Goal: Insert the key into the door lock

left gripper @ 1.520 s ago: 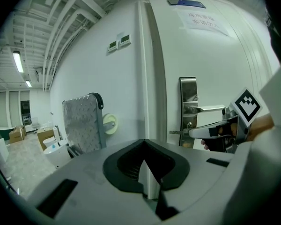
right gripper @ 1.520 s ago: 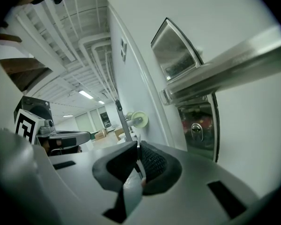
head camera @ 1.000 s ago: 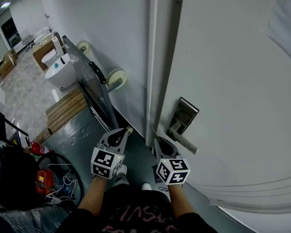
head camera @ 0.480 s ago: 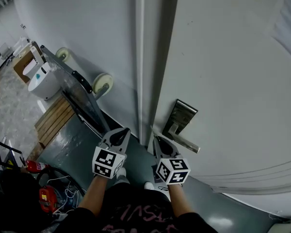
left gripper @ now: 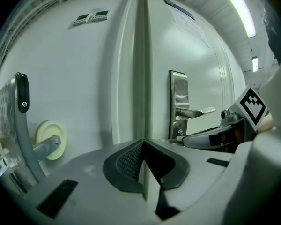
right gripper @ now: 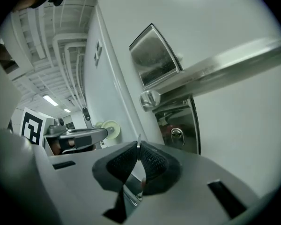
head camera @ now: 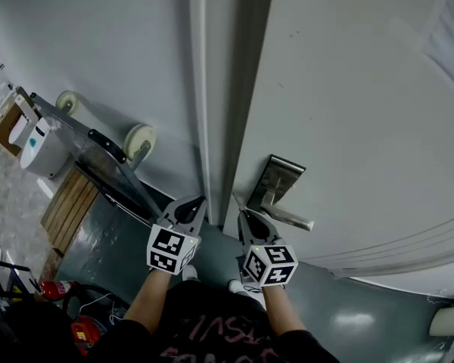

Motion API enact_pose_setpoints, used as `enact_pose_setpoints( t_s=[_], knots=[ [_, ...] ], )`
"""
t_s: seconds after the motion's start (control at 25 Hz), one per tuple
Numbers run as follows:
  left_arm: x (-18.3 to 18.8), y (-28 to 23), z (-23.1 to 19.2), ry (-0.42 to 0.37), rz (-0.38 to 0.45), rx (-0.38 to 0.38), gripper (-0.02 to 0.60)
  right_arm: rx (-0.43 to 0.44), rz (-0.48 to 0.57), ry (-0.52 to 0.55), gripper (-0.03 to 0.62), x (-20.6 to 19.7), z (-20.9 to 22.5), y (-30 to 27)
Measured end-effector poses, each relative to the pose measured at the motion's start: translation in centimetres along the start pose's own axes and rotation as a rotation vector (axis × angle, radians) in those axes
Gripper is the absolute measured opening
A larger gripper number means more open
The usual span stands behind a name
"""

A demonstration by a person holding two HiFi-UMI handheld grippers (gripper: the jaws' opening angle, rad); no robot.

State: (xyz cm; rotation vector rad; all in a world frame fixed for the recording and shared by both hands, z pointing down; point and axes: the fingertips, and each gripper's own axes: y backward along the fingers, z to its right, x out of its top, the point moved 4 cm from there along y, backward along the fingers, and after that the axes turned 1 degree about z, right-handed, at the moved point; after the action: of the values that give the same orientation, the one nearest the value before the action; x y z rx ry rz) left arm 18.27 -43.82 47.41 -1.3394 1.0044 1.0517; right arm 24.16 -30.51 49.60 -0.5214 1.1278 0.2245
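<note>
Over the last sec. your head view swung toward the door (head camera: 348,89). The lock plate (head camera: 278,181) now sits more central, w/ the right gripper (head camera: 251,221) just below-left of it. Judged: approach done, insertion not begun. Right pads are clamped on the key (right gripper: 138,146), thin blade tip poking above them. The keyhole (right gripper: 176,135) is near, up-right of the tip, no contact. The left gripper (head camera: 188,210) is pinched closed, empty, idle by the door edge.

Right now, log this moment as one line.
right claw: shut on key | keyhole: ahead of the key, apart from it | left claw: shut, empty | stage: key not yet inserted
</note>
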Motion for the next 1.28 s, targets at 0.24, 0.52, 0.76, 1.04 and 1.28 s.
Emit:
enact_pose_setpoints(
  t_s=[0.24, 0.52, 0.76, 1.04, 1.28],
  knots=[
    [0.3, -1.8, -0.2, -0.013, 0.011, -0.089, 0.012, -0.078, 0.025, -0.027, 0.080, -0.2, 0.5, 0.2],
    [1.0, -3.3, 0.1, -0.047, 0.020, -0.195, 0.012, -0.156, 0.072, -0.066, 0.080, 0.1, 0.4, 0.6],
    [1.1, -4.0, 0.6, -0.072, 0.020, -0.285, 0.012, -0.236, 0.103, -0.110, 0.080, -0.6, 0.3, 1.4],
    [0.9, -3.6, 1.0, -0.098, 0.018, -0.367, 0.012, -0.325, 0.147, -0.158, 0.080, -1.4, -0.3, 2.8],
    [0.1, -3.3, 1.2, -0.113, 0.010, -0.406, 0.012, -0.382, 0.199, -0.228, 0.080, -2.3, -0.4, 4.1]
  ],
)
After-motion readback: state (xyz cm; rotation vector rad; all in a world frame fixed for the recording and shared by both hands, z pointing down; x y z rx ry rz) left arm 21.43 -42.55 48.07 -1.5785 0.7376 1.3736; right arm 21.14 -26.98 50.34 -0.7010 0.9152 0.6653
